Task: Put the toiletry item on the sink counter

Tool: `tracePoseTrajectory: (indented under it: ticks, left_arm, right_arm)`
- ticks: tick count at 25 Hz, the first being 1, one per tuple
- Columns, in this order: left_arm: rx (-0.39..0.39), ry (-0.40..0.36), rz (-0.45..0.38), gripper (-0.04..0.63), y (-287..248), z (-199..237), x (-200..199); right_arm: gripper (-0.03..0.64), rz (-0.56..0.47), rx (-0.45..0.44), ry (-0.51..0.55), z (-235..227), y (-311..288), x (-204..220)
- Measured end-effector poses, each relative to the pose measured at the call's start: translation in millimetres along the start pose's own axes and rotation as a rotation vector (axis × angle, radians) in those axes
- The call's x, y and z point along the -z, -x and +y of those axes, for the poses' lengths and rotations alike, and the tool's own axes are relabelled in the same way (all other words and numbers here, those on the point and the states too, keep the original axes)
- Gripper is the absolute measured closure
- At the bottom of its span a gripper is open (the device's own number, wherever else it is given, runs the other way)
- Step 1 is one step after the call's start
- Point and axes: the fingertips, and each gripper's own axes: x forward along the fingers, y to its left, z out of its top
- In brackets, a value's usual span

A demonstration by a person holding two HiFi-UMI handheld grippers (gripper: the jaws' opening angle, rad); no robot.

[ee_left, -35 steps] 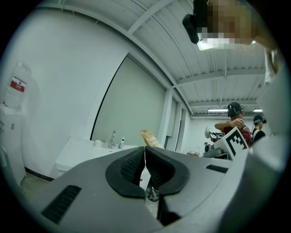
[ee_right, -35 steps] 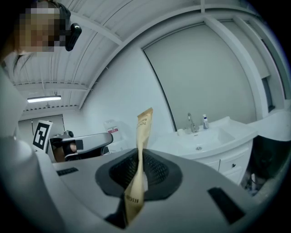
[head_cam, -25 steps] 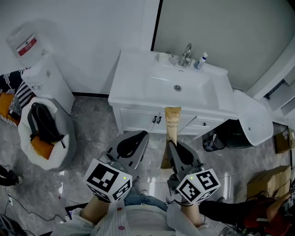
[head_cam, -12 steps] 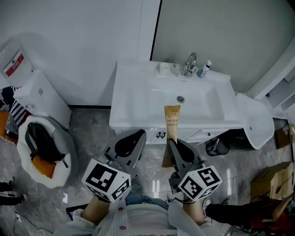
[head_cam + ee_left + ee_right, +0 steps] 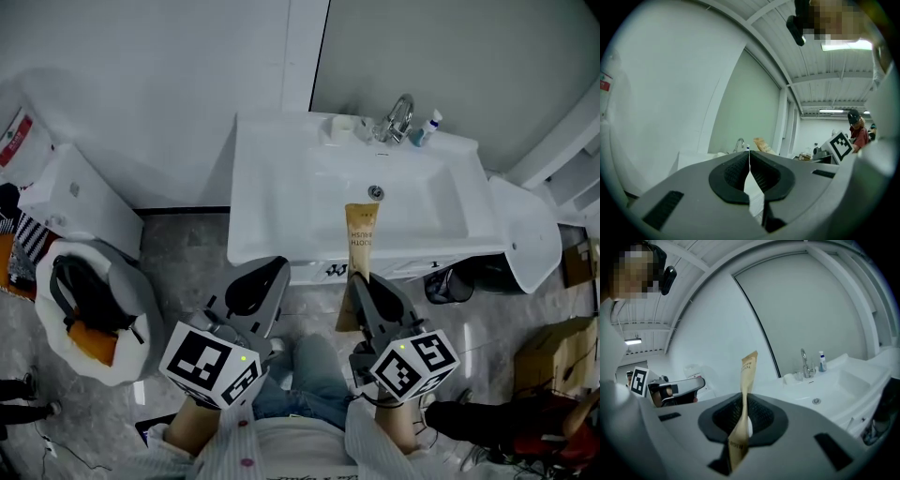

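A tan paper toothbrush packet [image 5: 358, 242] stands up from my right gripper [image 5: 362, 281], which is shut on its lower part; its top end overlaps the front rim of the white sink counter [image 5: 267, 192]. The right gripper view shows the packet [image 5: 748, 373] pinched between the dark pads [image 5: 761, 417], with the basin and faucet [image 5: 805, 363] beyond. My left gripper [image 5: 258, 286] hangs beside it, short of the counter's front edge, shut with nothing in it [image 5: 749, 161].
At the back of the counter stand a chrome faucet [image 5: 399, 116], a small bottle [image 5: 429, 127] and a white dish [image 5: 339, 127]. A white toilet [image 5: 70, 192] and a bin holding a black bag [image 5: 89, 300] are at left. At right are a white lid [image 5: 534, 234] and a cardboard box [image 5: 553, 361].
The person has stepped toward the sink: the counter now lies nearer and the packet's top reaches over its front rim. Both grippers keep the same grip and spacing.
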Motion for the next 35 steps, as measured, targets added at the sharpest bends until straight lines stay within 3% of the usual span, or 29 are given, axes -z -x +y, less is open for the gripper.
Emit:
tracePoseTrajectory:
  ticks: [11, 23, 35]
  left_arm:
    - [-0.05, 0.035, 0.024, 0.577, -64, 41, 5]
    - [-0.119, 0.013, 0.001, 0.577, -174, 80, -37]
    - [-0.208, 0.001, -0.013, 0.577, -208, 104, -51]
  right_arm:
    - [0.578, 0.066, -0.045, -0.026, -48, -67, -8]
    - [0.578, 0.1, -0.163, -0.016, -110, -160, -70]
    - [0.578, 0.121, -0.273, 0.045, -127, -214, -102]
